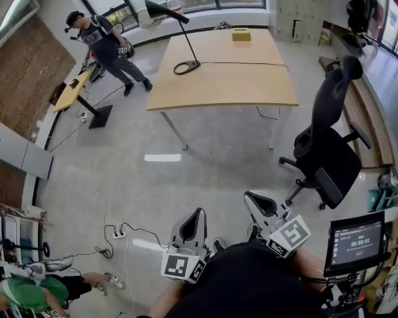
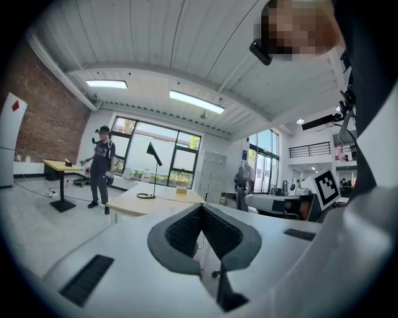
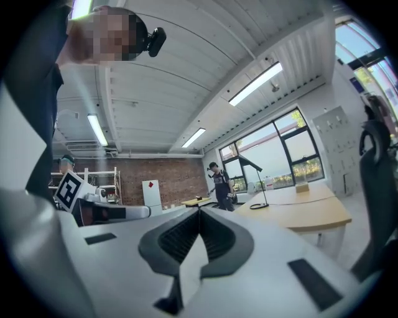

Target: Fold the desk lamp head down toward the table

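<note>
The job has not started yet. The desk lamp (image 1: pixel 189 41) stands far off, on the left part of the wooden bench (image 1: pixel 236 74). Its round foot sits flat on the bench top. Its thin stalk goes up, and the lamp head (image 1: pixel 163 10) is high at the top, pointing out to one side. It is not folded down.

The left tongs (image 1: pixel 200 212) and the right tongs (image 1: pixel 249 195) are held close to the body, well apart from the bench. A wide bit of bare floor (image 1: pixel 186 180) lies in between. Both tongs are closed tight, with the tips together, and nothing is in them. They point out about level, toward the bench.

A small box (image 1: pixel 241 35) sits at the far end of the bench. A black office chair (image 1: pixel 329 149) stands at the right of the bench. Another person (image 1: pixel 106 46) stands past the bench on the left.

So I think the step now is getting over to the lamp. Next, the holder needs to walk up to the bench on the lamp's side. Then one pair of tongs must open and take hold up near the head. The other pair could press on the foot, so the lamp does not tip. After that, the head can be pushed down gently toward the bench.
</note>
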The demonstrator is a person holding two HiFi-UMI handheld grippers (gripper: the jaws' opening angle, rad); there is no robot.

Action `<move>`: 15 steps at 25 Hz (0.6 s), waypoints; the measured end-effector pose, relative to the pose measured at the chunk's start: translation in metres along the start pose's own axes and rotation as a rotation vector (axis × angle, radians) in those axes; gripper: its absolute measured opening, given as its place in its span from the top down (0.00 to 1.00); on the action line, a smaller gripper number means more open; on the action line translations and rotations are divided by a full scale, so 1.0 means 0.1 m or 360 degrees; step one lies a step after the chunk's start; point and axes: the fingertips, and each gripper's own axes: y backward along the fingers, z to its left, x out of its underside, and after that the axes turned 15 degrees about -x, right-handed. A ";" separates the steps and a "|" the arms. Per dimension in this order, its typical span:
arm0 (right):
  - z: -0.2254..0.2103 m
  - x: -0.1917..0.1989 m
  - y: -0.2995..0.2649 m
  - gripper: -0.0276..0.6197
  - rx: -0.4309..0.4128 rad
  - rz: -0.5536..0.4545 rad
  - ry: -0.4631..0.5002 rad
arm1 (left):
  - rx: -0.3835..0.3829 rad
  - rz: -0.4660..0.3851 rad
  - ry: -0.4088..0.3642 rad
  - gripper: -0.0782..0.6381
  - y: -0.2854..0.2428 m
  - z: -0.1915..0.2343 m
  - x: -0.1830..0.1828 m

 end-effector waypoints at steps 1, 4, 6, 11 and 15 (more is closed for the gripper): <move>-0.01 0.00 0.02 0.95 0.0003 -0.0001 -0.0004 | 0.0005 0.0009 0.0009 0.88 -0.01 -0.02 0.02; -0.17 -0.05 0.12 0.95 -0.0004 -0.0013 0.0003 | 0.0005 0.0011 0.0015 0.88 -0.11 -0.18 0.04; -0.35 -0.07 0.17 0.95 -0.0028 -0.0025 0.0003 | -0.0016 -0.0005 -0.0001 0.88 -0.23 -0.31 0.04; -0.64 -0.01 0.23 0.95 -0.0069 0.0014 -0.0015 | -0.0045 0.0017 -0.0031 0.88 -0.42 -0.51 0.08; -0.84 0.08 0.14 0.95 -0.0100 0.0047 -0.0072 | -0.0118 0.0038 -0.0042 0.88 -0.51 -0.44 0.12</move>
